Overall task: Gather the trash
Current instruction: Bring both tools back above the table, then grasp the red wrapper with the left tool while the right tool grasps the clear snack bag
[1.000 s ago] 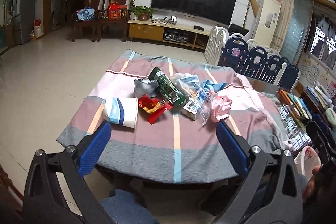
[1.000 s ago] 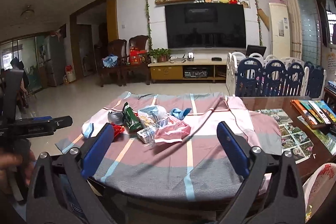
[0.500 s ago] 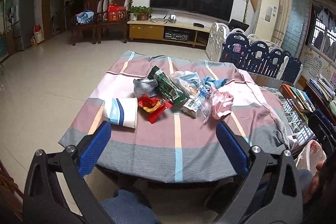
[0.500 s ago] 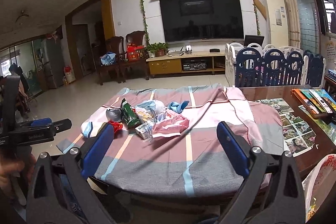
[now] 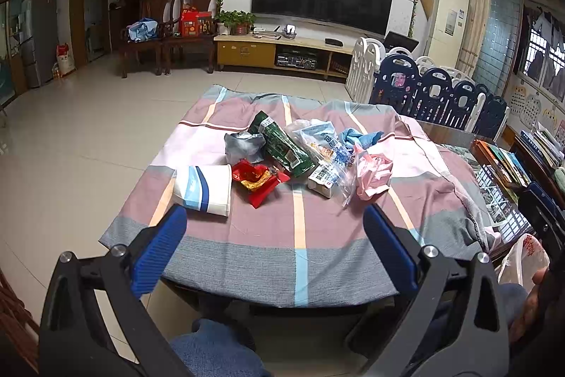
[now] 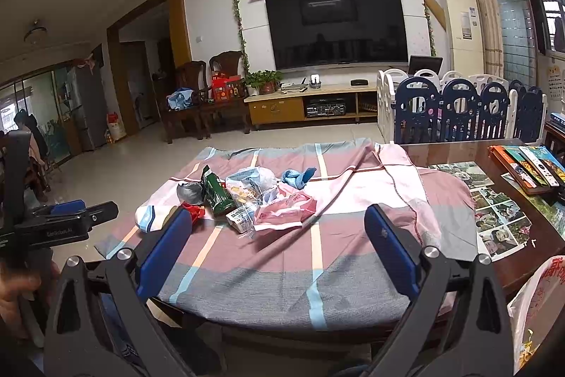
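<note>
left gripper (image 5: 275,228) + right gripper (image 6: 279,232) both released, short of surface near edge | crumpled red foil wrapper (image 5: 259,177) mid-surface in trash pile, beside white-blue paper cup (image 5: 203,188) | light, crinkly, slippery; pinch raised fold

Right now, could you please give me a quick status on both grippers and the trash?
Left gripper open, empty. Right gripper open, empty. Trash pile untouched on striped cloth, short of both. Nothing in the way.
</note>
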A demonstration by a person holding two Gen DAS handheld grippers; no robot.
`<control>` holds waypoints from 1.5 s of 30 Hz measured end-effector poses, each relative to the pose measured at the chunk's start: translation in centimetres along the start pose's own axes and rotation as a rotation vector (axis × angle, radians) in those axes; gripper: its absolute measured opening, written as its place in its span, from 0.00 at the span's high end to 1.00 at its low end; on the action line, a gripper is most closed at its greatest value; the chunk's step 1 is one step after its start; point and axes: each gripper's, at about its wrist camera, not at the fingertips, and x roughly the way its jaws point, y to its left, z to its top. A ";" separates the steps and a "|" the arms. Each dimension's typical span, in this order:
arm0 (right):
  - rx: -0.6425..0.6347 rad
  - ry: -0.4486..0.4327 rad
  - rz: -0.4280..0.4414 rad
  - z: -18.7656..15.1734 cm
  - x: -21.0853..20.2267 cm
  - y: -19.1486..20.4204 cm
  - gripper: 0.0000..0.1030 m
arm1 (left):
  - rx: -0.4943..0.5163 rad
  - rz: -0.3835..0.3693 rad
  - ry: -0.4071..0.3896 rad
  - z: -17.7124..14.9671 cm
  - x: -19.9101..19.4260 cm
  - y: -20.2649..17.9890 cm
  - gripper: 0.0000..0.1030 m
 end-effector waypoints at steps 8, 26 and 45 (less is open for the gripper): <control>0.016 0.016 -0.003 -0.2 0.6 -0.1 0.07 | 0.007 0.015 0.028 0.3 1.2 -0.2 0.03; 0.394 0.210 0.058 2.3 16.7 -5.7 0.08 | 0.268 0.185 0.252 2.7 18.8 -4.2 0.17; -0.131 0.407 0.049 2.4 30.2 6.0 0.28 | 0.053 -0.150 0.000 6.5 10.3 -0.3 0.93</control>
